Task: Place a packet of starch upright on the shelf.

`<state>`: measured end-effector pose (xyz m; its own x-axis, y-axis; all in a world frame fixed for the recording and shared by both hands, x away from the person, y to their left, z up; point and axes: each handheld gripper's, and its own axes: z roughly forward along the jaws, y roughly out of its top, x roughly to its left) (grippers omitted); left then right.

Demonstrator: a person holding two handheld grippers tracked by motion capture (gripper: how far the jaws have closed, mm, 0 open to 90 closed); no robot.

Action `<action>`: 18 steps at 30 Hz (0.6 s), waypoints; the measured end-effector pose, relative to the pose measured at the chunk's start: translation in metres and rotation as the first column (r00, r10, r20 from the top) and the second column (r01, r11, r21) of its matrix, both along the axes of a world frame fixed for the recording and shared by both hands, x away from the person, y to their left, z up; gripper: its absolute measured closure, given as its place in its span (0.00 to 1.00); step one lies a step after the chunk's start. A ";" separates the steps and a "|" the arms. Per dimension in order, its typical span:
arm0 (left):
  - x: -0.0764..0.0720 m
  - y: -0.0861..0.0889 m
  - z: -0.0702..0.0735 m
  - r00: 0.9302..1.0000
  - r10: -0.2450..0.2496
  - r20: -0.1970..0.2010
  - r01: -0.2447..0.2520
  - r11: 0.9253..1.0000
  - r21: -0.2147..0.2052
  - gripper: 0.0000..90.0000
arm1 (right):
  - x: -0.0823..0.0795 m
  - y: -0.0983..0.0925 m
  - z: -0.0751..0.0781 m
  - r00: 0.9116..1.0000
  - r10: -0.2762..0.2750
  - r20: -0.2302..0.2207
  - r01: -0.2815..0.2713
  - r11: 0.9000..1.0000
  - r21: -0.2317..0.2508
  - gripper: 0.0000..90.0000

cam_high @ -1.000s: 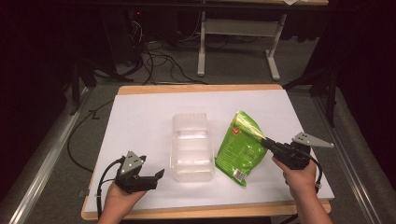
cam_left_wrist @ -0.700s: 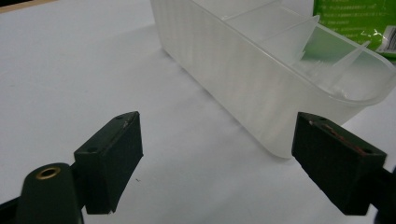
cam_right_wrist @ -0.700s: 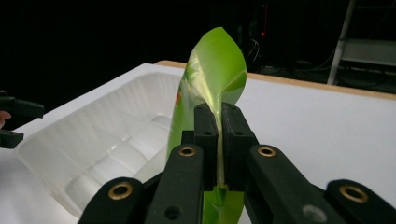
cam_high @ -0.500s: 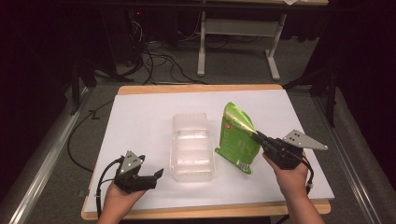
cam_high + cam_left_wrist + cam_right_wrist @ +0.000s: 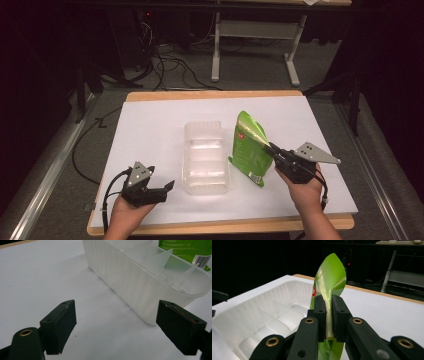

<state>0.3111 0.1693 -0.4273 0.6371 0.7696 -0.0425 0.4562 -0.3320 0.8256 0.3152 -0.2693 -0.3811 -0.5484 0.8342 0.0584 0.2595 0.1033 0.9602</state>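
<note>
A green snack bag (image 5: 250, 150) stands tilted up on its lower edge just right of a clear plastic tray (image 5: 205, 158) with divided compartments. My right gripper (image 5: 270, 148) is shut on the bag's right edge; in the right gripper view the green bag (image 5: 329, 287) rises from between the closed jaws, with the tray (image 5: 262, 315) to its left. My left gripper (image 5: 167, 187) rests open near the table's front left, by the tray's near corner. In the left gripper view the tray wall (image 5: 130, 282) lies ahead of the spread jaws, nothing between them.
The white table top (image 5: 150, 130) has a wooden rim. Beyond its far edge are a dark floor, cables (image 5: 165, 65) and a grey desk frame (image 5: 250, 45). A metal rail (image 5: 45, 180) runs along the left side.
The right gripper has lifted the bag's edge, and the bag has risen from lying flat to standing more upright, shifting left toward the tray. The left gripper has stayed still.
</note>
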 end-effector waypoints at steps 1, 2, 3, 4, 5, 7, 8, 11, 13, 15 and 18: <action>0.000 0.000 0.000 1.000 -0.003 -0.001 0.003 1.000 0.001 0.19 | 0.000 0.000 0.000 1.000 0.002 -0.002 -0.002 1.000 0.008 0.92; 0.000 0.000 0.000 1.000 -0.003 -0.001 0.003 1.000 0.001 0.19 | 0.000 -0.001 -0.001 1.000 0.006 -0.001 -0.006 1.000 0.011 0.92; 0.000 0.000 0.000 1.000 -0.010 0.001 0.010 1.000 -0.004 0.19 | 0.000 -0.002 -0.001 1.000 0.009 -0.001 -0.009 1.000 0.017 0.91; -0.001 0.000 0.000 1.000 -0.015 0.002 0.015 1.000 -0.007 0.19 | 0.000 -0.003 -0.002 1.000 0.013 -0.004 -0.013 1.000 0.027 0.91; -0.001 0.000 0.000 1.000 -0.015 0.002 0.015 1.000 -0.007 0.19 | 0.000 -0.003 -0.002 1.000 0.013 -0.004 -0.013 1.000 0.027 0.91; -0.001 0.000 0.000 1.000 -0.021 0.002 0.021 1.000 -0.017 0.19 | 0.002 -0.004 -0.004 1.000 0.027 -0.010 -0.027 0.999 0.045 0.88; -0.001 0.000 0.000 1.000 -0.021 0.002 0.021 1.000 -0.017 0.19 | 0.002 -0.004 -0.004 1.000 0.027 -0.010 -0.027 0.999 0.045 0.88; -0.001 -0.001 0.000 1.000 -0.025 0.002 0.025 1.000 -0.019 0.19 | 0.004 -0.004 -0.007 0.998 0.050 -0.034 -0.048 0.997 0.058 0.83; -0.001 -0.001 0.000 1.000 -0.029 0.003 0.029 0.999 -0.019 0.19 | 0.006 -0.002 -0.010 0.997 0.064 -0.049 -0.061 0.996 0.058 0.80; -0.001 -0.001 0.000 1.000 -0.028 0.006 0.028 0.999 -0.018 0.19 | 0.009 -0.001 -0.014 0.994 0.077 -0.073 -0.073 0.996 0.060 0.76; -0.001 -0.001 0.000 1.000 -0.027 0.007 0.027 0.999 -0.018 0.19 | 0.010 -0.001 -0.016 0.993 0.083 -0.087 -0.078 0.995 0.063 0.75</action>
